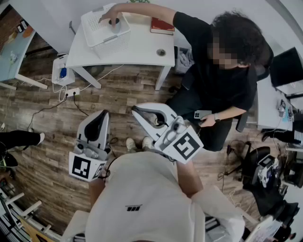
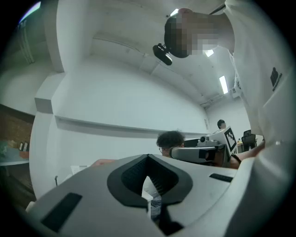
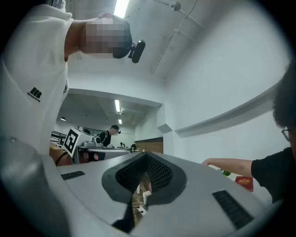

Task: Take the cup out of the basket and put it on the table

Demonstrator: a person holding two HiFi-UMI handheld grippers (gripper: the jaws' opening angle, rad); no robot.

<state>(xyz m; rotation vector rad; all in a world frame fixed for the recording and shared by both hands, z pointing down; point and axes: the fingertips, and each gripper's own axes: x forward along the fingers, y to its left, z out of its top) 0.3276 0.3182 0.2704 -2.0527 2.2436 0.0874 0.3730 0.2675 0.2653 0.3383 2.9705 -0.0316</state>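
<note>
The white tabletop (image 1: 142, 45) carries a white basket (image 1: 92, 26) at its left end, a red book (image 1: 162, 26) (by the far edge) and a small round disc (image 1: 161, 52).

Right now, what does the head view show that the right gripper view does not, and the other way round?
Only the head view shows the white basket on the table and the phone in the hand of the person in black. Only the right gripper view shows the ceiling lights and a distant person in a cap. Both show the red book, that person's reaching arm, and the left gripper with its marker cube.
</note>
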